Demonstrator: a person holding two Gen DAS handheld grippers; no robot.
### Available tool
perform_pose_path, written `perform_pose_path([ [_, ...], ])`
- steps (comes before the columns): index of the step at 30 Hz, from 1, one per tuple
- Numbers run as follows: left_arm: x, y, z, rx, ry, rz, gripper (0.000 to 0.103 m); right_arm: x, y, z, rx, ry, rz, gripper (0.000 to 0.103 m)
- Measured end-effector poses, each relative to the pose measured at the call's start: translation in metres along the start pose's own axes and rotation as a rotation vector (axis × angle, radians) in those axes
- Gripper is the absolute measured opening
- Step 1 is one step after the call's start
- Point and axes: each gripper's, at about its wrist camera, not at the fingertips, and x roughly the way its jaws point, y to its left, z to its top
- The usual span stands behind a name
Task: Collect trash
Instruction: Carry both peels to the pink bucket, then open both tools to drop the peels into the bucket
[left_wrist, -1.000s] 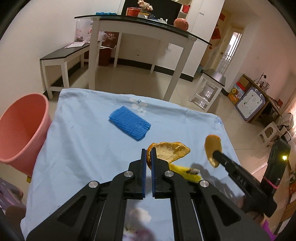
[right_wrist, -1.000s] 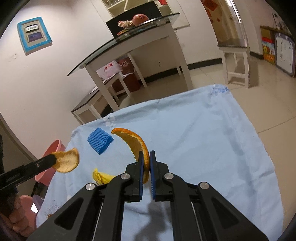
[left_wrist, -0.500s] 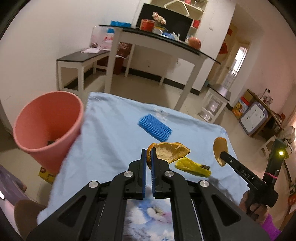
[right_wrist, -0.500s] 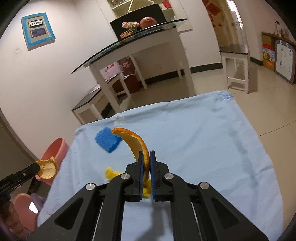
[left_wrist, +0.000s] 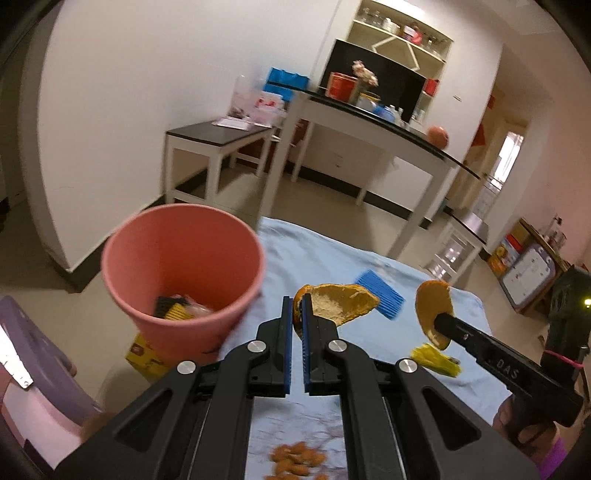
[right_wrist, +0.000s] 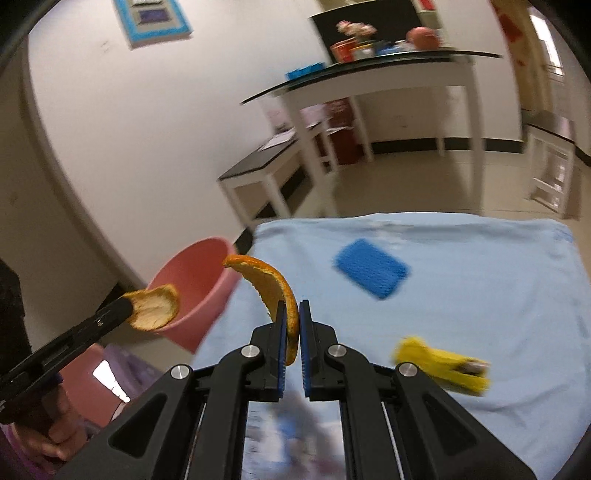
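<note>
Left wrist alone shows inside the pink bin (left_wrist: 184, 251) — wrappers (left_wrist: 177, 310), none visible opposite.

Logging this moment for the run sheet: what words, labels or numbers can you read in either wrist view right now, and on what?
"DAS": on the black finger of the right gripper, seen from the left wrist view.
Blue-framed wall sign: too blurred to read.
Red tin on the far table: print too small to read.
Yellow box under the pink bin: label too blurred to read.
Nothing else is legible.

Matt plastic bin (left_wrist: 184, 258), soft cloth cover (right_wrist: 461, 258) — rough, pithy peel (left_wrist: 340, 301).
</note>
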Motion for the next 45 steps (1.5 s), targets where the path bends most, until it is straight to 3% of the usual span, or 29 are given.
perform_pose_path([
  [12, 0.008, 0.077, 0.017, -0.086, -0.020, 0.091, 0.004, 0.076, 0.092, 0.027, -0.066, 0.171, 0.107, 0.006],
  [21, 0.036, 0.111, 0.026, -0.082, 0.013, 0.164, 0.004, 0.144, 0.128, 0.044, -0.028, 0.286, 0.118, 0.006],
  [27, 0.060, 0.123, 0.025, -0.072, 0.058, 0.177, 0.004, 0.191, 0.143, 0.045, -0.034, 0.339, 0.066, 0.006],
  [34, 0.079, 0.134, 0.024, -0.081, 0.097, 0.189, 0.004, 0.222, 0.142, 0.042, -0.027, 0.371, 0.033, 0.008],
  [41, 0.090, 0.137, 0.024, -0.084, 0.135, 0.213, 0.006, 0.224, 0.146, 0.042, -0.074, 0.349, 0.034, 0.016],
  [45, 0.089, 0.136, 0.023, -0.088, 0.134, 0.209, 0.016, 0.213, 0.152, 0.044, -0.107, 0.319, 0.038, 0.024],
])
